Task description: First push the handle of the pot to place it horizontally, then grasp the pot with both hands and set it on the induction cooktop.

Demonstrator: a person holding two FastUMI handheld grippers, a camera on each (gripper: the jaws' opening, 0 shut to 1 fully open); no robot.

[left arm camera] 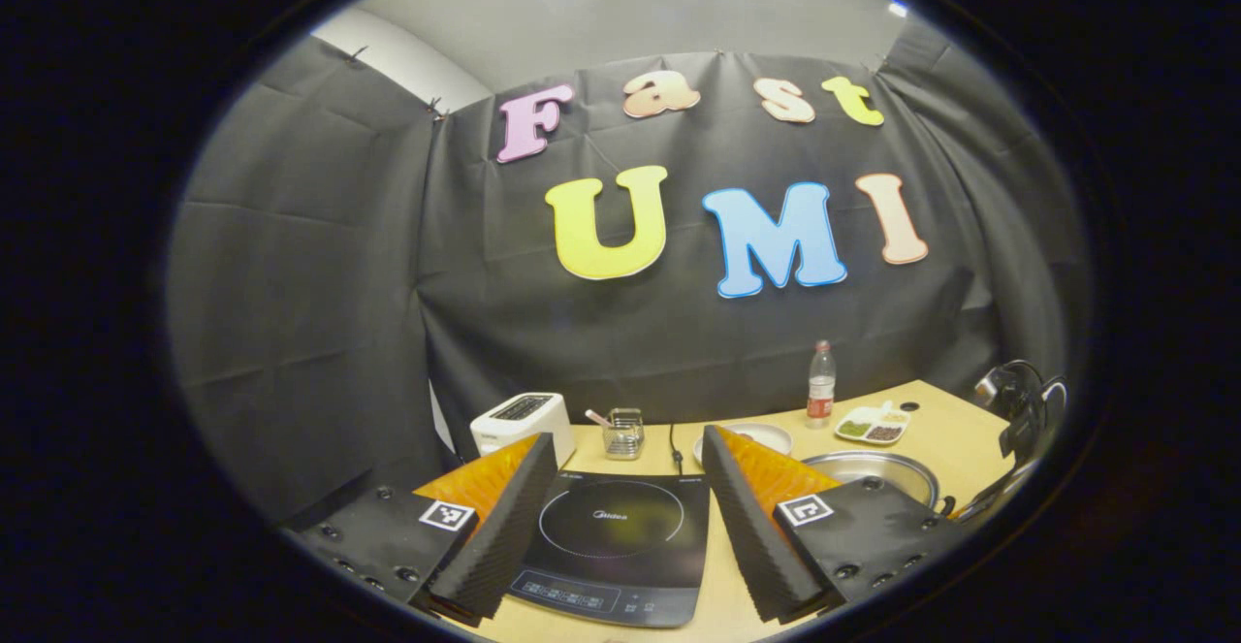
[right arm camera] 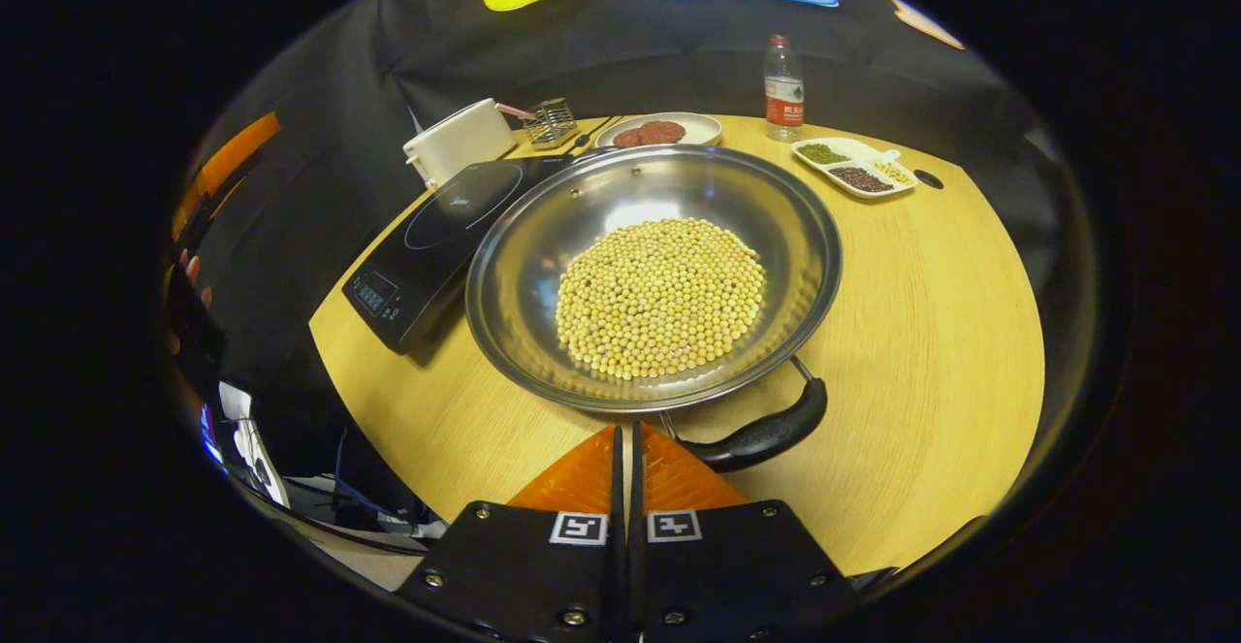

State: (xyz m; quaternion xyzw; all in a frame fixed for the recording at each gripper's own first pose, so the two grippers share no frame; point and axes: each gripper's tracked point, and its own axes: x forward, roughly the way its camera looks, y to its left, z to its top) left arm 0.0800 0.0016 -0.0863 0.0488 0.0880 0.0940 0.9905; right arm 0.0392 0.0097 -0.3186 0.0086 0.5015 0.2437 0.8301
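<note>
While pot [right arm camera: 654, 289] sits beside cooktop [right arm camera: 427, 245] | wooden table [right arm camera: 931, 333] | black-draped booth.

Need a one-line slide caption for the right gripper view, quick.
Right gripper, fingers together, poised by the handle of the bean-filled pot beside the induction cooktop.

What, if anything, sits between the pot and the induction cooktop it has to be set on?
Nothing visible. In the right gripper view the pot, filled with beans, sits on the table right beside the induction cooktop, its rim overlapping the cooktop's edge in that view. The cooktop's glass surface is bare.
</note>
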